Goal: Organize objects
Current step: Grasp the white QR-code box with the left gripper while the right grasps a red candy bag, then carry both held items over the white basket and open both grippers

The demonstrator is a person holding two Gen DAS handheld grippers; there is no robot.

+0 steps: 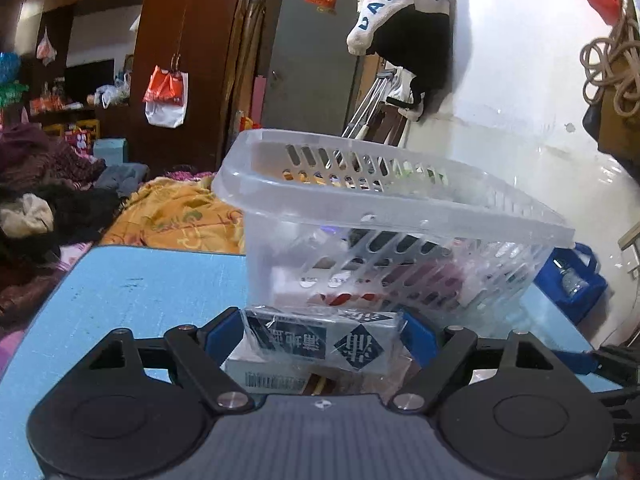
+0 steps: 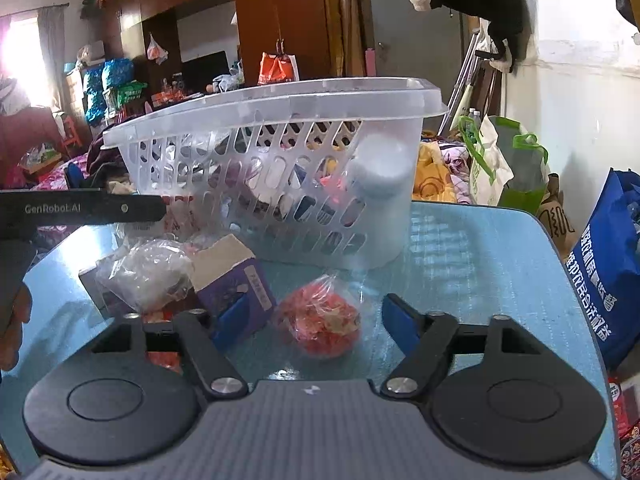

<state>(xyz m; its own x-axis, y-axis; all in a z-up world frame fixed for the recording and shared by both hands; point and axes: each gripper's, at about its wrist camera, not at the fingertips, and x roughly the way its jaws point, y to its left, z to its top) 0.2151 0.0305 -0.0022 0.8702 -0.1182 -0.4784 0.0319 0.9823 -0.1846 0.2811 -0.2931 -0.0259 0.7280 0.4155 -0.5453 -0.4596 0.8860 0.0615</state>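
Observation:
A clear slotted plastic basket (image 1: pixel 400 216) stands on the blue table (image 1: pixel 132 288) and holds several items; it also shows in the right wrist view (image 2: pixel 280 128). My left gripper (image 1: pixel 322 336) is shut on a dark-printed packet in clear wrap (image 1: pixel 320 340), just in front of the basket. My right gripper (image 2: pixel 310 320) is open, with a bag of red pieces (image 2: pixel 320 324) on the table between its fingers. A purple box (image 2: pixel 236 288) and a clear bag of white stuff (image 2: pixel 148 272) lie to the left of it.
The left gripper's body (image 2: pixel 80 208) reaches in from the left of the right wrist view. A white bottle (image 2: pixel 380 168) stands inside the basket. A blue printed bag (image 2: pixel 604 280) sits off the table's right edge. Bedding and clothes (image 1: pixel 172 212) lie beyond the table.

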